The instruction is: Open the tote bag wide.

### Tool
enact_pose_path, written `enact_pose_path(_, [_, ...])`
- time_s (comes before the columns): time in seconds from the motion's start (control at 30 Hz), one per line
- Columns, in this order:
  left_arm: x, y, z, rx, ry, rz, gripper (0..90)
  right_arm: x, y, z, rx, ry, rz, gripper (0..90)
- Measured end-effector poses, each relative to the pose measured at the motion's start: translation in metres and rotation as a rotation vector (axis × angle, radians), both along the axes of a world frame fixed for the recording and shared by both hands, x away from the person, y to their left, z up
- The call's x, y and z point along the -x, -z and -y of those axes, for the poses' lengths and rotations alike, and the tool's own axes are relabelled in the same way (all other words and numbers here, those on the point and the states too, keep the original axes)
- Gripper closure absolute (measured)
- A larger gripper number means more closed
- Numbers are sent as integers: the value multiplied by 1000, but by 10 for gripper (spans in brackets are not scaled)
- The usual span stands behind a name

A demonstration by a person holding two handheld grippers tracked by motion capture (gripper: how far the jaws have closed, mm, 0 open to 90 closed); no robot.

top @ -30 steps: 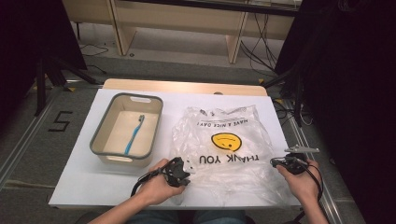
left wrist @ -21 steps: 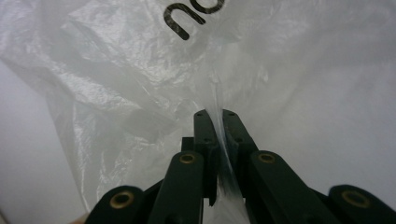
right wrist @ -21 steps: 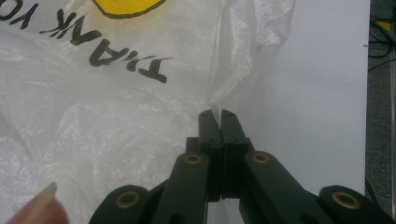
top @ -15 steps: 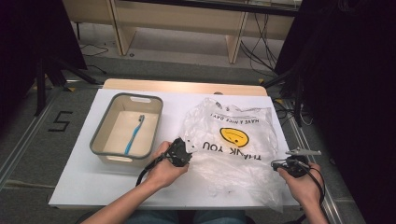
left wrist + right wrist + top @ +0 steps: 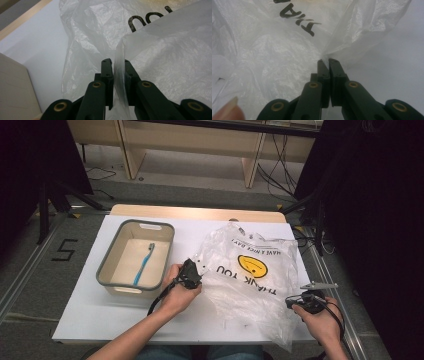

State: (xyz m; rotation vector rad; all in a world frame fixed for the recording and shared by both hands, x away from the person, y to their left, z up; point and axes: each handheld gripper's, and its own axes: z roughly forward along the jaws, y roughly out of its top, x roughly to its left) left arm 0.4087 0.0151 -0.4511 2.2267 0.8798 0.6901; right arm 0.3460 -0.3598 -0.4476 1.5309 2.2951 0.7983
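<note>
Plastic bag point(image 5: 250, 280), clear, printed with a yellow smiley and black lettering, lying crumpled on the right half of the white table point(image 5: 90, 320) in the high view. Just left of it: grey tub point(image 5: 107, 265) holding a blue toothbrush point(image 5: 144, 263). Left gripper point(image 5: 192, 272) sits between tub and bag, at the bag's left edge; right gripper point(image 5: 300, 301) at the bag's right edge, near the table's right side. Nothing lies between either gripper and the bag

Left gripper view: left gripper point(image 5: 116, 62) with a thin fold of the plastic bag point(image 5: 162, 62) running up between the jaws. A narrow gap shows on either side of the film; the jaws have just been opening slightly, so the fold is loosely caught, not pinched. Tub wall point(image 5: 15, 90) at lower left

Right gripper view: right gripper point(image 5: 327, 61) clenched on a gathered edge of the plastic bag point(image 5: 287, 55), jaws nearly touching. A fingertip point(image 5: 227, 110) shows at lower left
</note>
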Motion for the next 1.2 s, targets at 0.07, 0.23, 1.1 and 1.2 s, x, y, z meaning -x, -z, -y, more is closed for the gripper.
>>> enact_pose_path(0.07, [-1, -1, -1, 4, -10, 9, 811, 0, 0, -1, -3, -6, -5, 871])
enact_pose_path(0.23, [-5, 0, -2, 0, -28, 28, 813, 2, 0, -6, -40, -39, -35, 899])
enact_pose_path(1.1, [41, -32, -31, 111, 91, 35, 267, 6, -26, -14, -26, 22, 242, 526])
enact_pose_path(1.2, [42, -28, -34, 107, 88, 23, 271, 7, -32, -17, 4, 29, 284, 488])
